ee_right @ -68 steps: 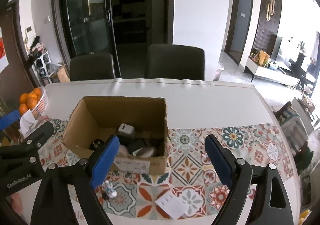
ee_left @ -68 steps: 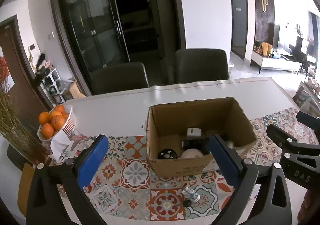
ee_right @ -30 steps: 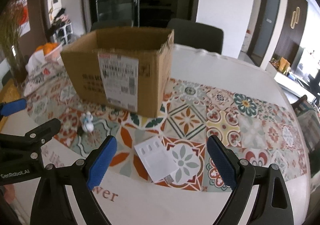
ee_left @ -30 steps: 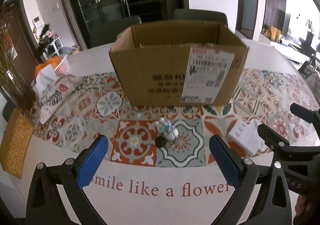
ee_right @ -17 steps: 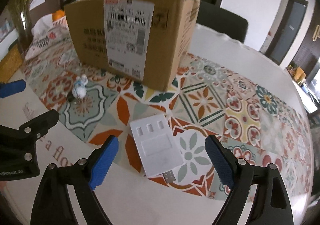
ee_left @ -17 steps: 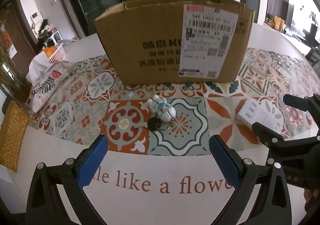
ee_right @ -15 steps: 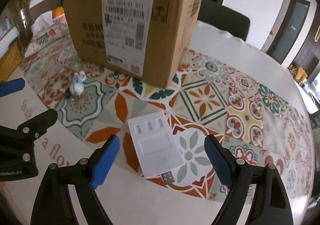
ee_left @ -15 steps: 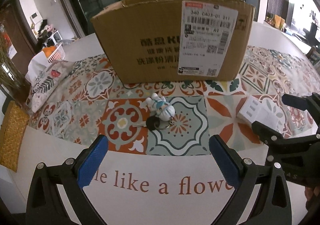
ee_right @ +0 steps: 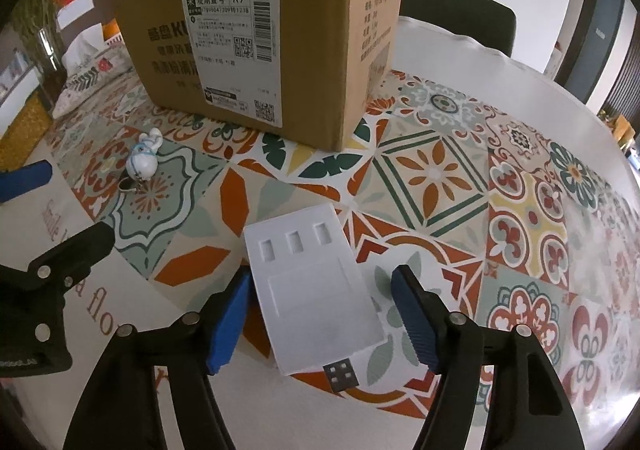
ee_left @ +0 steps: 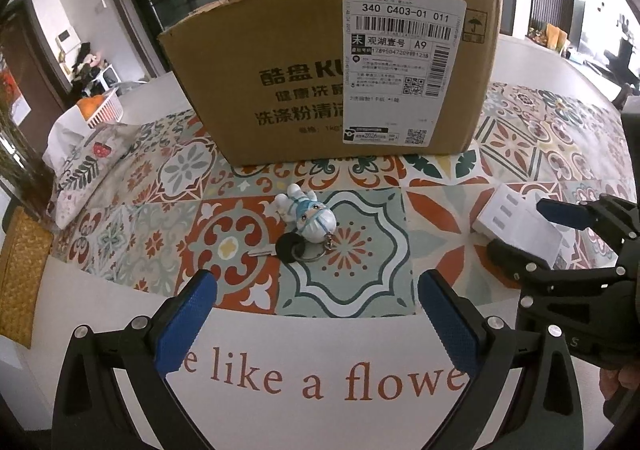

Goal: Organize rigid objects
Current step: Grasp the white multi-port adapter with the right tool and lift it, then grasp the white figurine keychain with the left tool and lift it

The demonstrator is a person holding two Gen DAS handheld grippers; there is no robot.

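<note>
A cardboard box (ee_left: 332, 70) with a shipping label stands on the patterned tablecloth; it also shows in the right wrist view (ee_right: 260, 34). A small white and blue figurine keychain (ee_left: 308, 214) with a black key lies in front of it, just ahead of my open left gripper (ee_left: 316, 314). It shows at the left of the right wrist view (ee_right: 143, 158). A flat white USB card reader (ee_right: 312, 290) lies between the open fingers of my right gripper (ee_right: 320, 314), which straddle it without touching. It also shows in the left wrist view (ee_left: 516, 226).
A floral cloth bundle (ee_left: 88, 166) and a white basket of oranges (ee_left: 100, 110) sit at the far left. A woven mat (ee_left: 22, 270) lies at the left table edge. Dark chairs (ee_right: 456, 14) stand behind the table.
Both grippers have dropped from above the box to just over the table. The left has closed in on the keychain, the right on the card reader, its fingers narrowed around it.
</note>
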